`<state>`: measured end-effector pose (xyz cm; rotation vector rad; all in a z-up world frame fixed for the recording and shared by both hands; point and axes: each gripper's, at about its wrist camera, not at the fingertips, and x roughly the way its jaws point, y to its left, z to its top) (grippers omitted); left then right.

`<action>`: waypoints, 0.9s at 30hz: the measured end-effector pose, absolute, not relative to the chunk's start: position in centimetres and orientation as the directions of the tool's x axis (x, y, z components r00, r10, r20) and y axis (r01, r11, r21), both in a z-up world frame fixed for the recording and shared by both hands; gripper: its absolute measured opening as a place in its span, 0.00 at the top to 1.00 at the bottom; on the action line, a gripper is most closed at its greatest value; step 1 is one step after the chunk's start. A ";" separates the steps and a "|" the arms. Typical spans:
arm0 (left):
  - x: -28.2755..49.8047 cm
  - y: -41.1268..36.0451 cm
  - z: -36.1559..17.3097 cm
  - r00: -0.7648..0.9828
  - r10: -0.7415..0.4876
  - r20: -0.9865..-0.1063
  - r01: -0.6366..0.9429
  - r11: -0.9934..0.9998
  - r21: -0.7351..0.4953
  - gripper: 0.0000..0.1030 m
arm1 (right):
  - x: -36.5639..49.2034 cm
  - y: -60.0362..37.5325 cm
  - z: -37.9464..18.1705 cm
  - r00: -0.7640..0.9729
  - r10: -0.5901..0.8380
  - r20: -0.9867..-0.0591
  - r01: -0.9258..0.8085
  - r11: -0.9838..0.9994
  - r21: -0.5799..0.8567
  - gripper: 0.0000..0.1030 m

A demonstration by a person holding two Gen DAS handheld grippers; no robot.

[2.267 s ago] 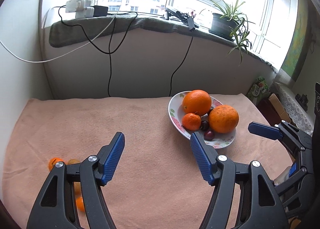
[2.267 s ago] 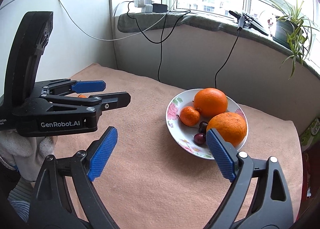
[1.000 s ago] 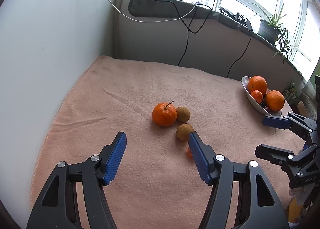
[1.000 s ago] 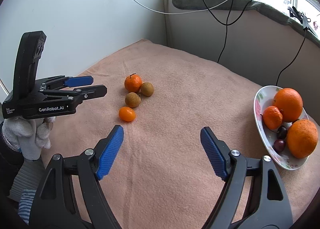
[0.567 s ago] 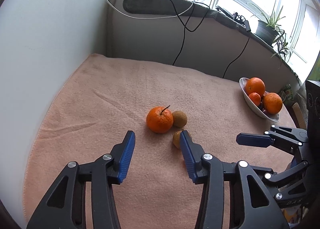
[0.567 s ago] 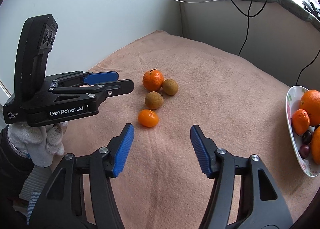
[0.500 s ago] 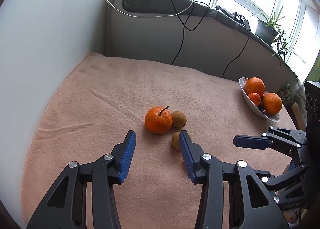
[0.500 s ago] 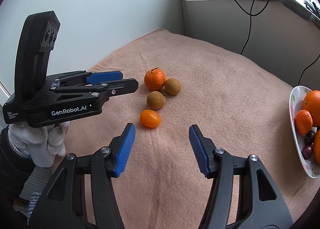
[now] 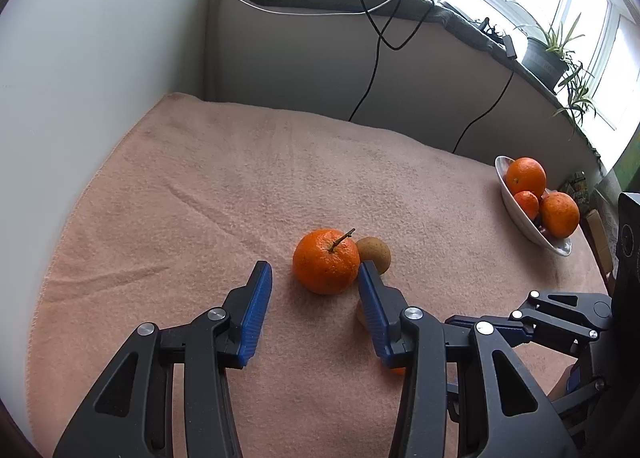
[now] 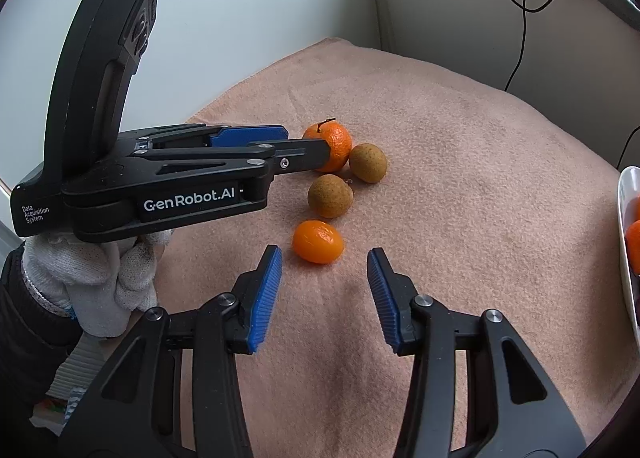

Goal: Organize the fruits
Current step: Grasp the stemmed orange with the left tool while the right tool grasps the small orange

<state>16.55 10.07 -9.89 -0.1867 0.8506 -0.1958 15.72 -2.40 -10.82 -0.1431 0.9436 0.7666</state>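
Left wrist view: the left gripper [image 9: 314,290] is pointing down at a round orange mandarin with a short brown stem [image 9: 326,261], which is sitting on the salmon-pink terry cloth [image 9: 224,198] that is covering the table. The jaws are standing apart with the mandarin just ahead of their blue tips, and no pad is touching it. They narrowed a moment back and are holding that width, with nothing between them. A small tan round fruit [image 9: 374,255] is touching the mandarin on its far right side; a second tan fruit [image 9: 361,314] is showing only as a sliver behind the right finger, so its exact spot is hard to judge here. Well apart at the right edge, a white ceramic bowl [image 9: 532,234] is holding three oranges. The right gripper's black linkage is showing at the lower right.

Right wrist view: the right gripper [image 10: 325,276] is hovering with its jaws parted, having just been closing, and nothing is lying between the ribbed blue pads [image 10: 266,294]. A small glossy orange kumquat-like fruit [image 10: 318,241] is lying just beyond the fingertips, slightly left of centre. Behind it the second tan fruit is sitting near the first, with the stemmed mandarin at the back, partly hidden by the left gripper. A white knit-gloved hand [image 10: 92,278] is grasping that gripper's handle.
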 end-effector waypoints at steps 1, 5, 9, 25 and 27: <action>16.7 10.1 -10.0 0.642 -0.246 -0.726 0.095 0.965 -0.243 0.58 | 15.8 -2.3 -10.9 0.347 0.530 -0.774 -0.648 0.732 0.210 0.55; 17.0 10.2 -10.1 0.638 -0.252 -0.728 0.099 0.964 -0.247 0.58 | 16.2 -1.7 -11.3 0.332 0.532 -0.779 -0.651 0.727 0.218 0.61; 17.5 10.0 -10.2 0.628 -0.260 -0.733 0.108 0.963 -0.249 0.58 | 16.7 -1.3 -11.7 0.321 0.536 -0.781 -0.647 0.726 0.232 0.61; 18.4 9.4 -10.6 0.621 -0.272 -0.735 0.116 0.960 -0.256 0.65 | 17.4 -0.2 -12.3 0.307 0.541 -0.783 -0.645 0.723 0.247 0.70; 18.2 9.5 -10.6 0.623 -0.275 -0.732 0.115 0.958 -0.262 0.65 | 17.4 -0.2 -12.3 0.306 0.545 -0.781 -0.644 0.722 0.252 0.70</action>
